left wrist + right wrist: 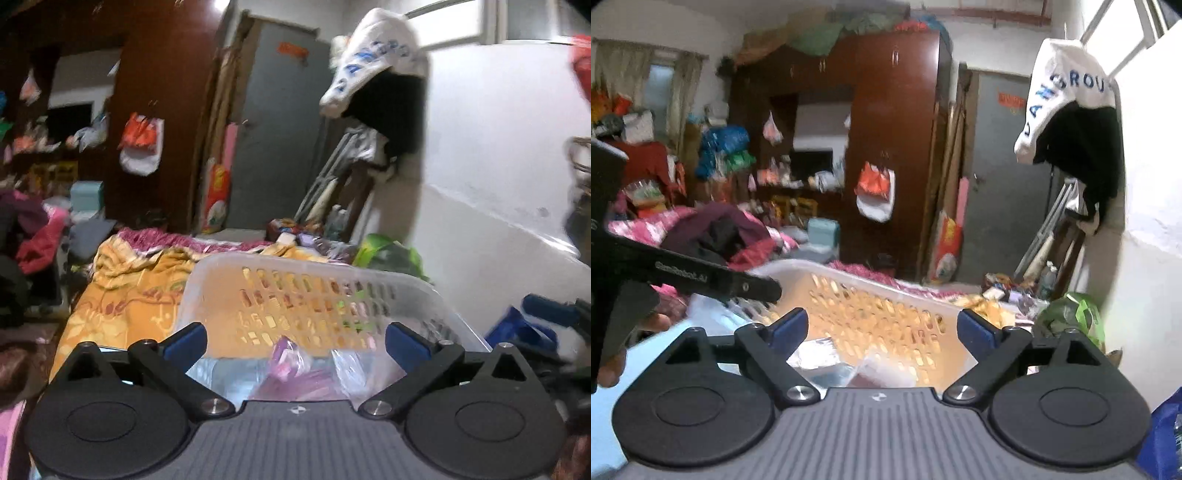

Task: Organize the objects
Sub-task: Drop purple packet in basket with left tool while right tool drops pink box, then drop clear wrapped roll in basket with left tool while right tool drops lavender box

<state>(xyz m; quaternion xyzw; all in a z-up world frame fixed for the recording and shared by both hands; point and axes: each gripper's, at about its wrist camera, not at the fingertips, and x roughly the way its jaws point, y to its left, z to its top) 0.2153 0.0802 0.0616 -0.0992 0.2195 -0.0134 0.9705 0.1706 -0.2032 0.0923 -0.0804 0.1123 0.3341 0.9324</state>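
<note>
Both grippers [295,341] [882,326] spread wide, empty, basket [399,284] contents blurred, partly hidden, plastic bags [295,373] indistinct

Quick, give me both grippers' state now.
Left gripper: open, holding nothing, above the white perforated plastic basket.
Right gripper: open, holding nothing.

Blue letters "DANGROU" run across the white garment [1067,92] hanging up and right of the right gripper [882,328]; other print blurred
</note>
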